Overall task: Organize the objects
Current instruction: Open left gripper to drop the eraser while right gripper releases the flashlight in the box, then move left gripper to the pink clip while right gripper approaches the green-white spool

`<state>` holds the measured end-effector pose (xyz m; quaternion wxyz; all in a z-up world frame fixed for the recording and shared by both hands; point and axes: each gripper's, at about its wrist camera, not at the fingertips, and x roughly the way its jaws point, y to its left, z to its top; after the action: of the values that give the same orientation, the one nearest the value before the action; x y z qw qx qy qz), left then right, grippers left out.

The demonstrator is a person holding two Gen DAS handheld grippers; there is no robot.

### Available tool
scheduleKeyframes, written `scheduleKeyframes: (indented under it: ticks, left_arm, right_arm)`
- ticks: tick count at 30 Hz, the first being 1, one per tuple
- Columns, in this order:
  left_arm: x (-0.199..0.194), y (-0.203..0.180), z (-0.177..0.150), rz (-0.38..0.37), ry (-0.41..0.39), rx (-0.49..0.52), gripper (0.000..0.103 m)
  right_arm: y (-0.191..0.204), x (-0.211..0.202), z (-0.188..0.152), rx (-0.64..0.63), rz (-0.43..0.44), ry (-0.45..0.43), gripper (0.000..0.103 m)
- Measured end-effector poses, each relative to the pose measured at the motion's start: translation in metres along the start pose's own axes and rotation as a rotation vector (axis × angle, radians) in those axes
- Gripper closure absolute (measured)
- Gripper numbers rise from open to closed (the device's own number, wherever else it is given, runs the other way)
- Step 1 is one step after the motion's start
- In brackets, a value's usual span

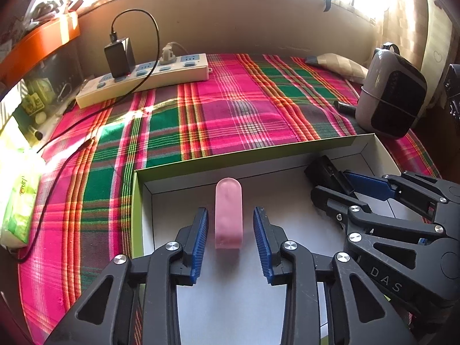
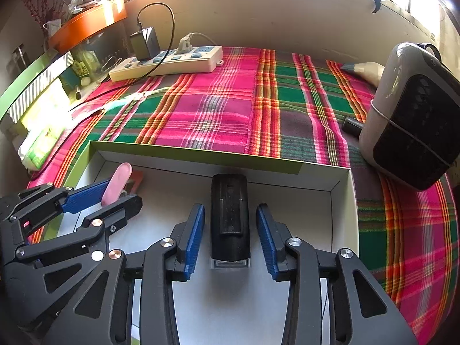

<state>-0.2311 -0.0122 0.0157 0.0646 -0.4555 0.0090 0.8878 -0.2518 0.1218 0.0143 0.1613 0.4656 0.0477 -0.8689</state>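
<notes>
A shallow white box with a green rim [image 1: 230,159] [image 2: 201,151] lies on the plaid cloth. In the left wrist view, my left gripper [image 1: 230,215] is open over the box, with a pink rounded object [image 1: 228,215] lying between its blue pads, not touched. In the right wrist view, my right gripper [image 2: 230,212] is open, with a black clip-backed device [image 2: 230,218] lying between its pads on the box floor. The right gripper also shows in the left wrist view [image 1: 345,184], and the left gripper shows in the right wrist view [image 2: 115,192] beside the pink object [image 2: 116,184].
A white power strip [image 1: 143,79] with a black charger and cable sits at the back left. A grey and black heater-like device [image 1: 392,92] stands at the right, with a small black cylinder [image 1: 345,106] beside it. A green tissue pack [image 1: 20,201] lies at the left edge.
</notes>
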Motion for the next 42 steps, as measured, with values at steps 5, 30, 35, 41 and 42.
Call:
scheduleKeyframes:
  ticks: [5,30,35,41,42]
  left_arm:
    - [-0.006,0.002,-0.005,0.013,-0.001,-0.011,0.068]
    - [-0.081,-0.012,-0.057,0.020,-0.110,-0.014,0.068]
    - [-0.091,-0.013,-0.071,0.014,-0.124,-0.018,0.067]
    - [-0.099,-0.008,-0.090,0.008,-0.121,-0.048,0.067]
    - [-0.101,-0.006,-0.093,0.009,-0.124,-0.056,0.067]
  right_arm:
    - [-0.001,-0.007,-0.004,0.004,-0.003,-0.007,0.064]
    - [0.007,-0.077,-0.059,0.038,0.012,-0.105,0.057]
    - [0.010,-0.088,-0.074,0.040,-0.001,-0.121,0.057]
    - [0.010,-0.102,-0.091,0.041,-0.008,-0.144,0.057]
    - [0.010,-0.103,-0.093,0.043,-0.005,-0.146,0.057]
